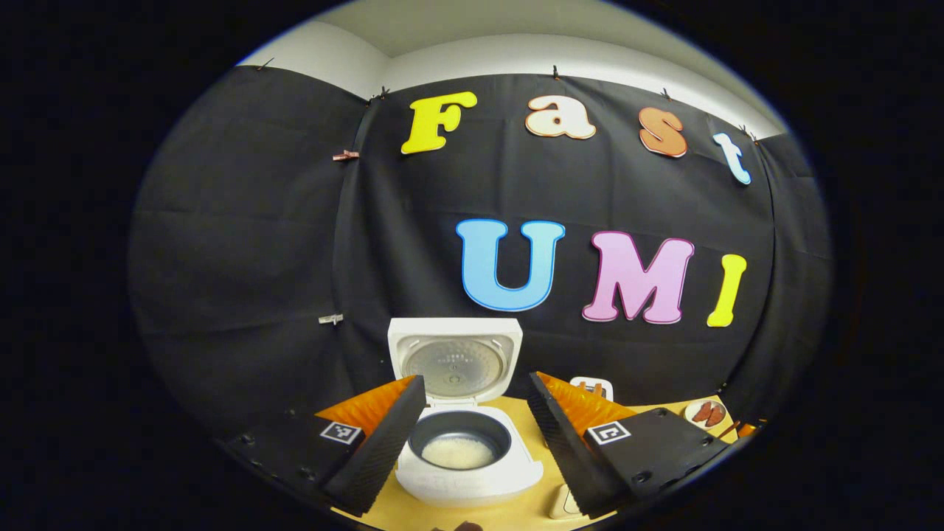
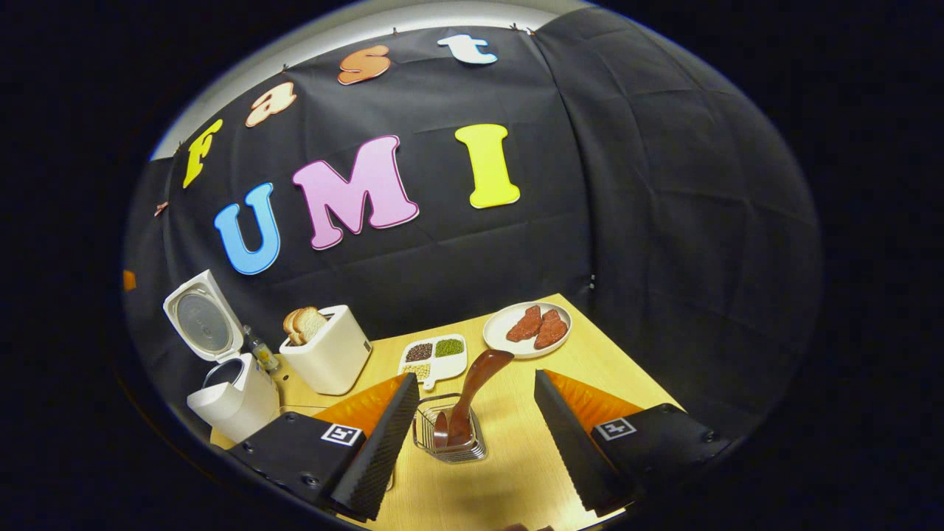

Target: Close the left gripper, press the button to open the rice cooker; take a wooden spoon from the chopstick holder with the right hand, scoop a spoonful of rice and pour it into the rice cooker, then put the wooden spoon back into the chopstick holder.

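In the right gripper view, the right tool (image 2: 472, 442) has its two black ribbed fingers (image 2: 380, 450) spread wide, and nothing is between the pads. Directly ahead of it, between the fingers but not touching them, stands the clear wire-framed chopstick holder (image 2: 448, 436) on the light wooden counter (image 2: 605, 361). The dark brown wooden spoon (image 2: 472, 387) stands inside this holder, with its rounded end leaning upward and away from the tool. Beyond the holder lies a white divided dish with dark, green and pale grains (image 2: 434, 355), and near the far right corner of the counter there is a round white plate with reddish-brown slices (image 2: 528, 329). To the left of the divided dish stands a white toaster with bread slices in its slot (image 2: 327, 349).

In the left gripper view, the left tool (image 1: 476, 442) is also wide open and holds nothing. The white rice cooker (image 1: 469, 472) sits just in front of it, between the two fingers, at the left part of the counter. Its lid (image 1: 455, 361) stands upright, fully open, and a thin layer of white rice (image 1: 457, 451) lies at the bottom of the dark inner pot. In the right gripper view the same cooker stands at the far left edge of the counter, beside the toaster, well apart from the chopstick holder.
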Motion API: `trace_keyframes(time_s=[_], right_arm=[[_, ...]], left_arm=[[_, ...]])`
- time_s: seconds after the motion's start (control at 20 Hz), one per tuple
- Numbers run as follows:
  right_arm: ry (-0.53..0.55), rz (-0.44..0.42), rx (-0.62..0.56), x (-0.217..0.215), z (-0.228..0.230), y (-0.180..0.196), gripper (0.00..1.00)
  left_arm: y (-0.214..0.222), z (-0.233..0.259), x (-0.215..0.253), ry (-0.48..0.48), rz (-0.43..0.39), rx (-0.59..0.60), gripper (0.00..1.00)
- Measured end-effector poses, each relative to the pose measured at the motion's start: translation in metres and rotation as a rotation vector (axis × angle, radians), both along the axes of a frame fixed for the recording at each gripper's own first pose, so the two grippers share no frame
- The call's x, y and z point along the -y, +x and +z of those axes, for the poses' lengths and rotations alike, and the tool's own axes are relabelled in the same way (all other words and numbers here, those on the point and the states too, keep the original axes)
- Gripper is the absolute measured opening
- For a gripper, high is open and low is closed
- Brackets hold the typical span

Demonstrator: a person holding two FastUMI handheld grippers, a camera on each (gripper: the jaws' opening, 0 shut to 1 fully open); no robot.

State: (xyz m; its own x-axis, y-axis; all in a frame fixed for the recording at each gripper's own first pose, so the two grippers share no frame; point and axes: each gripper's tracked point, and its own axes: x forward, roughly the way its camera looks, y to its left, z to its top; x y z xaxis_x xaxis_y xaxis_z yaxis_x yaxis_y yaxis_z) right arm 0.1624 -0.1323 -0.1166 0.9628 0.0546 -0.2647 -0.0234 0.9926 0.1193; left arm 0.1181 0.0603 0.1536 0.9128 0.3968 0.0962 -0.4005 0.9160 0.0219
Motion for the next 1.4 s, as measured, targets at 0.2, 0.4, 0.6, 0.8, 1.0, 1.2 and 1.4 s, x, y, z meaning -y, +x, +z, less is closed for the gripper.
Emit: trace_keyframes(time_s=[0.2,0.4,0.6,0.8,1.0,1.2,1.4], right_arm=[[-0.09,0.06,0.05,-0.016,0.02,-0.025,0.98],[-0.162,0.128,0.087,-0.033,0.038,-0.041,0.98],[-0.146,0.174,0.06,-0.054,0.038,-0.056,0.98],[-0.154,0.122,0.099,-0.059,0.054,-0.069,0.98],[-0.15,0.084,0.107,-0.063,0.06,-0.089,0.98],[-0.166,0.053,0.106,-0.058,0.059,-0.1,0.98],[-0.166,0.044,0.103,-0.055,0.058,-0.103,0.98]], left_arm=[[0.033,0.042,-0.024,-0.018,-0.008,0.0,0.95],[0.076,0.057,-0.055,-0.021,0.002,-0.015,0.95],[0.119,0.055,-0.089,-0.044,0.011,-0.045,0.95],[0.166,0.055,-0.123,-0.107,-0.003,-0.056,0.95],[0.215,0.047,-0.151,-0.15,0.005,-0.089,0.95],[0.249,0.016,-0.161,-0.217,0.023,-0.179,0.95],[0.261,-0.005,-0.161,-0.212,0.064,-0.265,0.96]])
